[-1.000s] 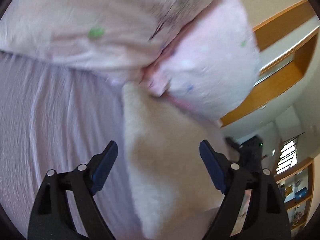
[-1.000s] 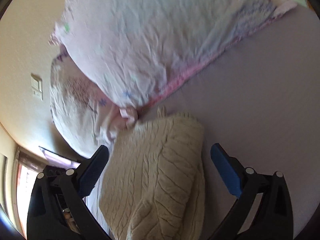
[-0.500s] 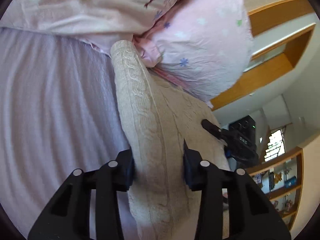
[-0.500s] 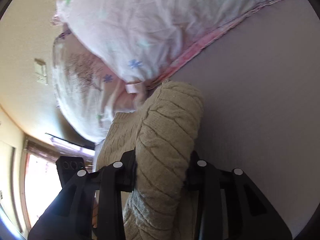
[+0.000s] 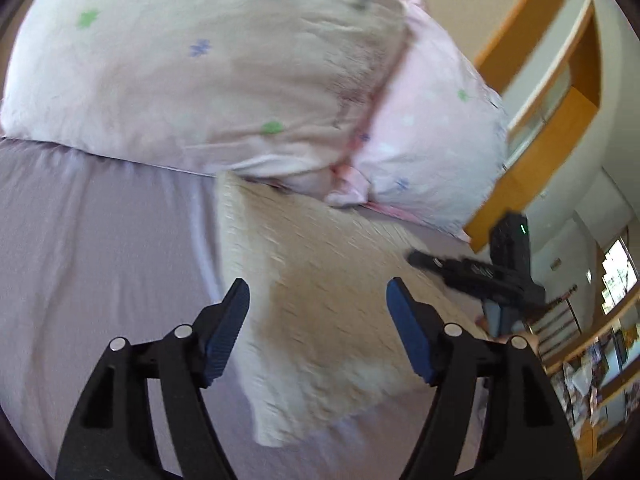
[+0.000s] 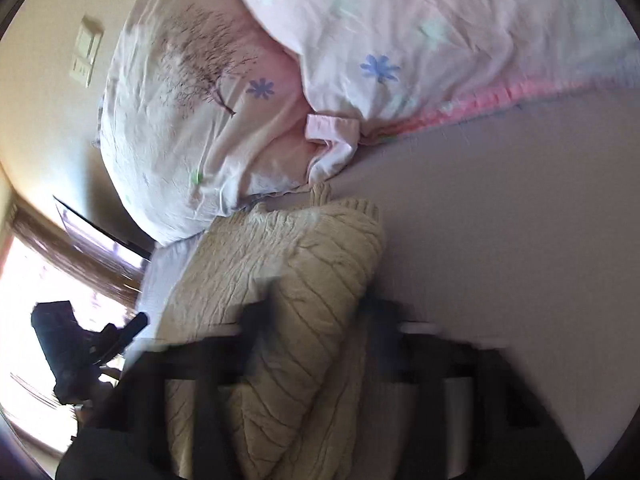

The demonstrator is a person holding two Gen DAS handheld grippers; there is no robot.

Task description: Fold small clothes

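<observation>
Cream cable-knit sweater just released — my left claw gapes empty; right claw too blurred to judge — fold laid.

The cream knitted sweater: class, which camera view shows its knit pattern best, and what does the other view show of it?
The right wrist view: the cream knitted sweater shows clear cable ribs and a folded edge there. The left wrist view shows it only as a motion-blurred cream patch on the lilac sheet.
</observation>
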